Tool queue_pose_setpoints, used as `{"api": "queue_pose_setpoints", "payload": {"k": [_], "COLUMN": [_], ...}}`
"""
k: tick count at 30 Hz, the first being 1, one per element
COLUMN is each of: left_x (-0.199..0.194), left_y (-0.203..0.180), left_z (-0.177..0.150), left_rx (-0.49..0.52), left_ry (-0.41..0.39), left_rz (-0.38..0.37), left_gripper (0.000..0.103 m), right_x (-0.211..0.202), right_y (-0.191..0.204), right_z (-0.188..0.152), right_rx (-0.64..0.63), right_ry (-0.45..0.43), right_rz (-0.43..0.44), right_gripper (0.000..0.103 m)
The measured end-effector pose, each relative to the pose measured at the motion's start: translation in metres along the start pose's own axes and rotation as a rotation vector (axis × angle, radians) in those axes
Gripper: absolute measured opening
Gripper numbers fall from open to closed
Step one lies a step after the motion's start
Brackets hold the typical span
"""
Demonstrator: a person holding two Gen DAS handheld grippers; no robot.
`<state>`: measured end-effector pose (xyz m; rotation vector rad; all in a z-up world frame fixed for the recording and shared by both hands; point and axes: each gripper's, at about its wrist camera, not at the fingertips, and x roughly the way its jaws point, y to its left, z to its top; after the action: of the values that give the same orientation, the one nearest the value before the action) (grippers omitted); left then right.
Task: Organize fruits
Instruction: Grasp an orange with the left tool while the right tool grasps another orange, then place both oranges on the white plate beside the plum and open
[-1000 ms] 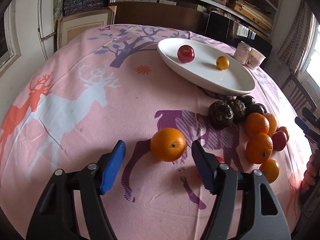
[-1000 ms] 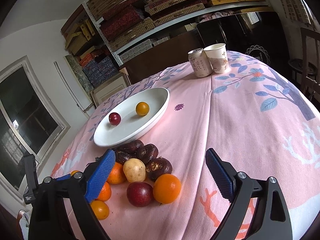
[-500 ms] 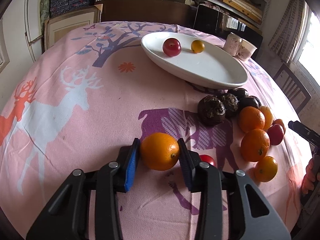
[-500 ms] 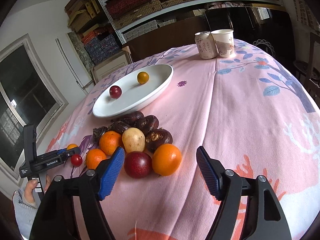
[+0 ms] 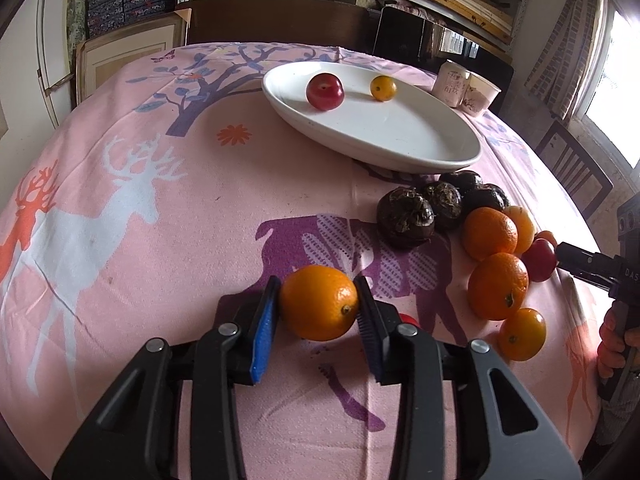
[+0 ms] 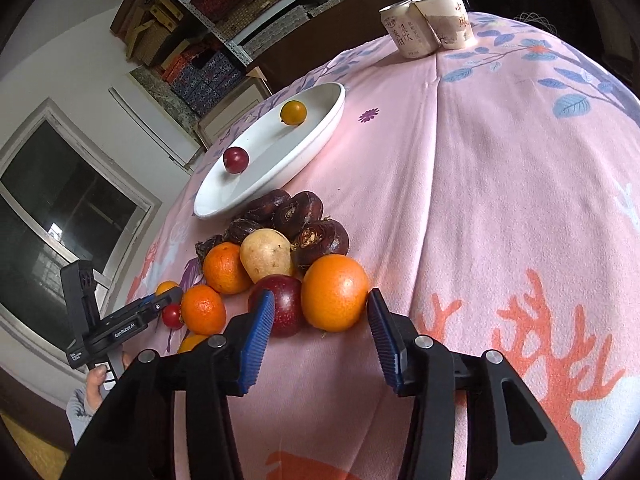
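My left gripper (image 5: 317,312) is shut on an orange (image 5: 319,302) just above the pink tablecloth. A white oval plate (image 5: 400,136) beyond it holds a red plum (image 5: 325,91) and a small yellow fruit (image 5: 383,88). In the right wrist view my right gripper (image 6: 320,320) is open, its blue pads on either side of a dark red plum (image 6: 280,308) and an orange (image 6: 335,297) at the front of the fruit pile. Behind them lie a potato (image 6: 266,257), more oranges (image 6: 224,268) and several dark brown fruits (image 6: 304,212). The plate (image 6: 320,136) lies further back.
A can (image 6: 404,32) and a paper cup (image 6: 444,16) stand at the table's far edge. A small red tomato (image 6: 173,316) lies by the left gripper's tip. A dark chair (image 5: 576,168) stands at the right of the table. Shelves with boxes line the back wall.
My left gripper closed on the orange and holds it. My right gripper moved down and forward to the pile, its open pads now flanking the plum and the front orange.
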<state>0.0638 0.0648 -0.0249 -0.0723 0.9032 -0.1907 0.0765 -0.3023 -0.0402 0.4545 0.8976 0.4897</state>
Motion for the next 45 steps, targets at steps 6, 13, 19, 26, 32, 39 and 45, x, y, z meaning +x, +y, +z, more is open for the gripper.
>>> {"api": "queue_pose_setpoints", "payload": {"k": [6, 13, 19, 26, 32, 39, 45], "left_x": [0.001, -0.011, -0.022, 0.013, 0.048, 0.039, 0.028], "left_y": [-0.001, -0.008, -0.025, -0.045, -0.045, -0.037, -0.035], "left_z": [0.001, 0.003, 0.042, 0.103, 0.117, 0.109, 0.096], "left_rx": [0.002, 0.024, 0.07, 0.074, 0.065, 0.071, 0.079], "left_ry": [0.001, -0.057, -0.113, -0.104, -0.073, -0.103, -0.134], "left_rz": [0.003, 0.021, 0.008, -0.023, -0.021, 0.001, 0.052], "left_gripper": [0.037, 0.036, 0.036, 0.036, 0.037, 0.073, 0.08], "right_x": [0.006, -0.005, -0.015, 0.016, 0.062, 0.066, 0.054], "right_y": [-0.013, -0.001, 0.021, 0.061, 0.08, 0.068, 0.058], "right_z": [0.004, 0.003, 0.024, 0.079, 0.108, 0.11, 0.1], "right_rx": [0.078, 0.014, -0.054, -0.131, -0.186, -0.166, -0.137], "right_ry": [0.017, -0.047, -0.105, -0.109, -0.093, -0.109, -0.129], "right_rz": [0.053, 0.027, 0.013, 0.004, -0.038, -0.04, -0.037], "right_gripper": [0.036, 0.035, 0.035, 0.035, 0.035, 0.047, 0.049]}}
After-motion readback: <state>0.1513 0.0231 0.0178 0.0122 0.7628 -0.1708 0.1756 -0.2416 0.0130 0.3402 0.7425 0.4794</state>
